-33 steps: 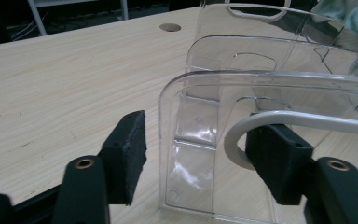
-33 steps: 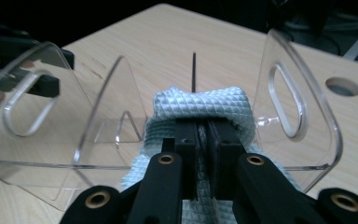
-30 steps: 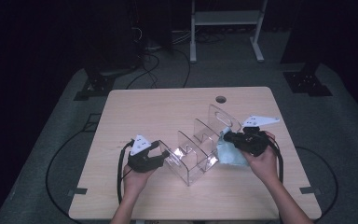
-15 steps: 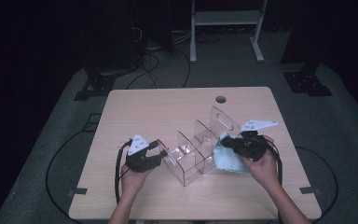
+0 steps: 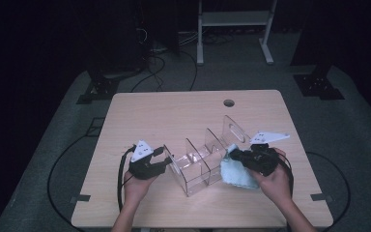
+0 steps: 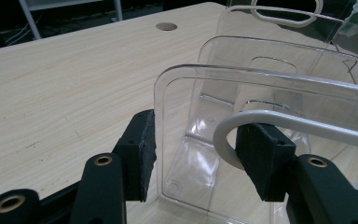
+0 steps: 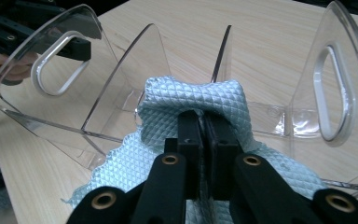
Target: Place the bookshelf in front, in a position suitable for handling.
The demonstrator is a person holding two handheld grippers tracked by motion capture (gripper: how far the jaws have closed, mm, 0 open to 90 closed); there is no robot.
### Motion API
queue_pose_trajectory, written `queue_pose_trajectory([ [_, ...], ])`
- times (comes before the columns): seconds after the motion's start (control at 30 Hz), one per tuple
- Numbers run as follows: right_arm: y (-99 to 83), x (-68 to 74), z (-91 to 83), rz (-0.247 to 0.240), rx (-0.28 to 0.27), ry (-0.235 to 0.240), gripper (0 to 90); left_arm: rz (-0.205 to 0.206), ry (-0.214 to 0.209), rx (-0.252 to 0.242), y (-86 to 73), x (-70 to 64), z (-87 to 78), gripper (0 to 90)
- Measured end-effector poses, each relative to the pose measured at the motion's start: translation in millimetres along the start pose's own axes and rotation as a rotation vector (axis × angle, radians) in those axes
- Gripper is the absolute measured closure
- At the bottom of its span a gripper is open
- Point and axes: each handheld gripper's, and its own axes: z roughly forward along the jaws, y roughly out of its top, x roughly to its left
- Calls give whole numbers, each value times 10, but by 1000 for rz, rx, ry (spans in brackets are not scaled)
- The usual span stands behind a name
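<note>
Cloth [image 7: 193, 100] pinched in clenched right gripper [image 7: 204, 126], bunched ahead against organizer [image 5: 200, 159] side. Left gripper [image 6: 196, 151] spread astride end wall, not clamped. Risk judged: organizer could have slid or tipped under wiping pressure, being unheld.

**benchrat:** what are the handheld units actually made of? looks all black from above.

**tinkr_09:** pretty much. The left gripper [image 5: 162, 158] and right gripper [image 5: 233, 155] are both black bodies with a pale grey three-cornered plate on top and a black cable looping off the back. Up close the jaws are flat black arms with brass-coloured rivet eyelets, ending in chunky, rough-textured black pads [image 6: 142, 149]. Forearms are bare, no sleeves or gloves in shot.
</note>
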Motion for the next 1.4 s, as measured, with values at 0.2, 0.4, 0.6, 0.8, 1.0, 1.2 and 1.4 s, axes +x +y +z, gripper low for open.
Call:
queue_pose_trajectory([
  [0.2,138,-23,64,-1,17,-32,859,-5,-7,-9,-3,10,6,487],
  [0.4,280,-55,195,4,39,-38,859,-5,-6,-11,-7,8,5,488],
  [0.6,397,-74,340,2,48,-47,859,-13,2,-13,-10,3,2,487],
  [0.8,319,-43,235,-17,44,-48,859,-11,2,-10,-8,-2,4,489],
  [1.0,296,-38,216,-29,36,-58,859,-7,-3,-9,-8,-15,6,490],
  [1.2,391,-61,334,-22,38,-61,858,-16,-1,-12,-10,-12,7,490],
  [1.4,318,-28,241,-40,46,-63,858,-4,-4,-10,-13,-19,6,490],
])
